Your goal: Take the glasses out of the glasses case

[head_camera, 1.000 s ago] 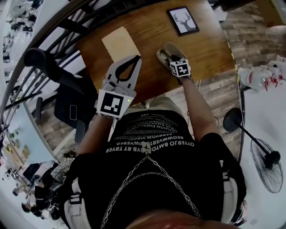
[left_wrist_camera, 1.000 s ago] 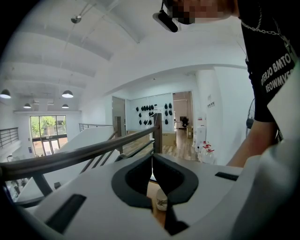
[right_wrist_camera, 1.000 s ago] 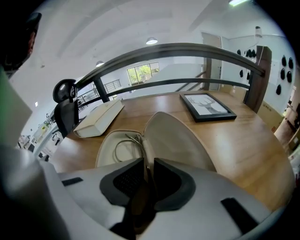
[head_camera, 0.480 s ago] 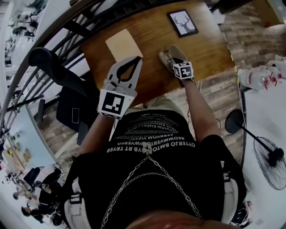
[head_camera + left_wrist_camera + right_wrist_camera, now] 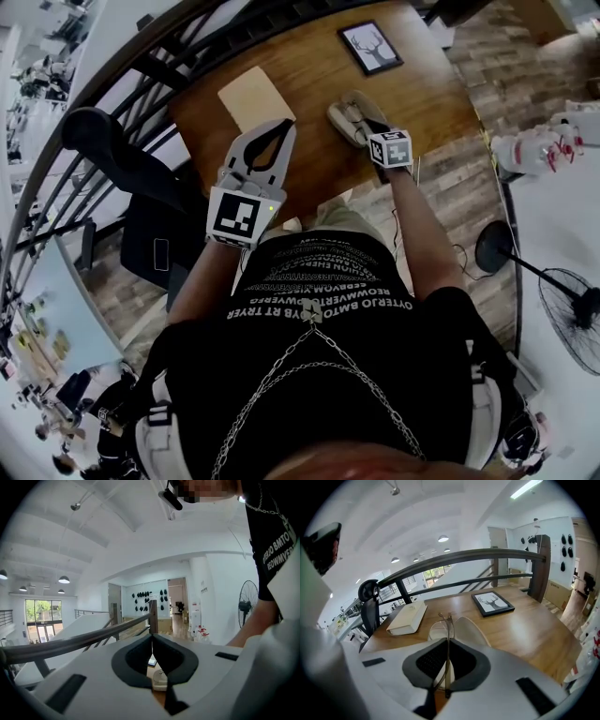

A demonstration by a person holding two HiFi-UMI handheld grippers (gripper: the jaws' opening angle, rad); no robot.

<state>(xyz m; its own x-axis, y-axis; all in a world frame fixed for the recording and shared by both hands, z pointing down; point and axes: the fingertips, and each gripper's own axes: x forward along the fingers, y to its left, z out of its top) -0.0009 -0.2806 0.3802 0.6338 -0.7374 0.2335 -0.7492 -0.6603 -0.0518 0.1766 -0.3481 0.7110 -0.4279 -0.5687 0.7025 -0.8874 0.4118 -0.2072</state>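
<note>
The glasses case (image 5: 351,114) lies open on the wooden table (image 5: 422,94); its pale halves (image 5: 469,631) show just past my right jaws. My right gripper (image 5: 447,640) is shut on the thin-framed glasses (image 5: 448,624), which stand edge-on between the pads, lifted above the case. In the head view the right gripper (image 5: 373,127) hangs at the case's near end. My left gripper (image 5: 284,127) is held over the table left of the case; its jaws (image 5: 151,639) are shut with nothing in them. Part of the case (image 5: 159,681) peeks through below them.
A cream book (image 5: 408,617) lies on the table's left part, a framed deer picture (image 5: 492,603) at the far right. A dark railing (image 5: 487,555) runs behind the table. A black chair (image 5: 122,159) stands left and a floor fan (image 5: 572,300) right.
The right gripper has drawn back a little from the case toward me, with the glasses in it. The left gripper has shifted only slightly.
</note>
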